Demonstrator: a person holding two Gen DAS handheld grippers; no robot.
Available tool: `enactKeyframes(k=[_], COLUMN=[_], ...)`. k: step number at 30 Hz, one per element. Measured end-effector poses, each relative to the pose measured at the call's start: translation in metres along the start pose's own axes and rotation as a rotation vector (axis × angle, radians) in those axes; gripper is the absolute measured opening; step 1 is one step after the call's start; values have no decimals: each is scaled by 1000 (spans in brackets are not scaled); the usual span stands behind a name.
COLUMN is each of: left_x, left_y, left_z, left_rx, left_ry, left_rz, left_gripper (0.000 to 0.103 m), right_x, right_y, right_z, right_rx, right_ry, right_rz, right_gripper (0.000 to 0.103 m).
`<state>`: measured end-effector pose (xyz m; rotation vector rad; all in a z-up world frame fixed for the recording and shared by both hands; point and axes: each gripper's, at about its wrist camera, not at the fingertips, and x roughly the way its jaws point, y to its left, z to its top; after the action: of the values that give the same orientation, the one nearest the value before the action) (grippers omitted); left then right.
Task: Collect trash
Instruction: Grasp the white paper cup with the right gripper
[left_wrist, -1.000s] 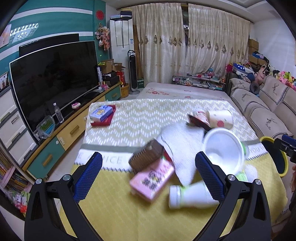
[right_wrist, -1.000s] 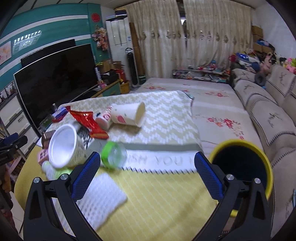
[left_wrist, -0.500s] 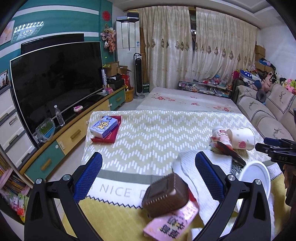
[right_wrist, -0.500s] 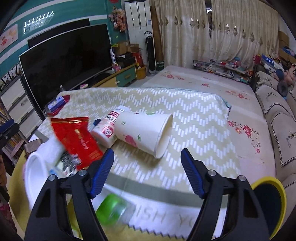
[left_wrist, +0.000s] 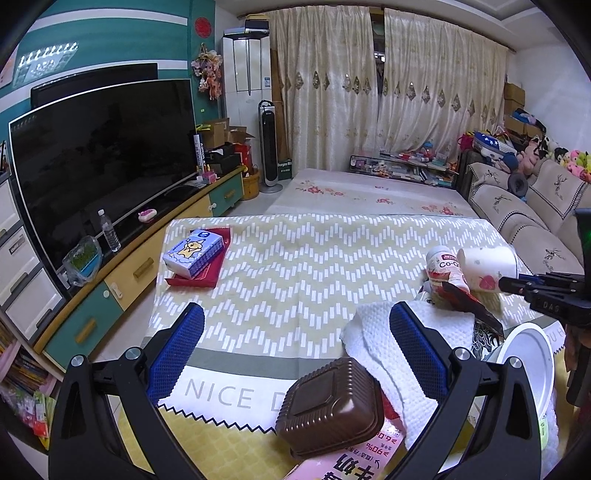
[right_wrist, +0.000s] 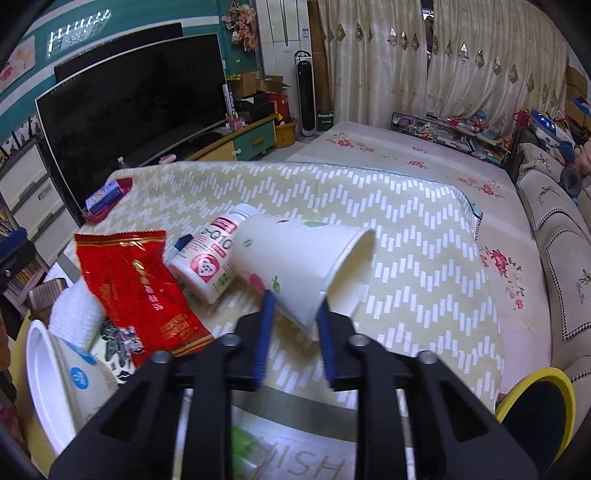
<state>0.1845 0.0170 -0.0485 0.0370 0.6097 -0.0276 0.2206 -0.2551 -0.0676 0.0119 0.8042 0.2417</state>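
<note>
Right claw (right_wrist: 295, 312): pinched on the rim of the cup (right_wrist: 295, 266), which is lain sideways on the desk (right_wrist: 406, 236). Left claw (left_wrist: 295, 332): spread, nothing held.

We see an evenly lit, fairly bright room through strong fisheye curvature with black corner vignetting, soft shadows, faint reflections on the large black television screen (left_wrist: 103, 158), and mild foreground blur.
</note>
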Motion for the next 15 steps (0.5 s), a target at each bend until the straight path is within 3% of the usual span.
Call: enactKeyframes(k=[1,15], left_x=[-1,-38], left_y=[0,-9], left_z=[-1,-4], left_rx=[0,20], left_ry=[0,-38], left_rz=[0,-25], left_gripper=[99,99], right_x=[-3,-83], right_y=[0,-3], right_z=[0,-15], right_rx=[4,39], right_ry=[-9,-130], right_rz=[5,-20], right_gripper=[4,4])
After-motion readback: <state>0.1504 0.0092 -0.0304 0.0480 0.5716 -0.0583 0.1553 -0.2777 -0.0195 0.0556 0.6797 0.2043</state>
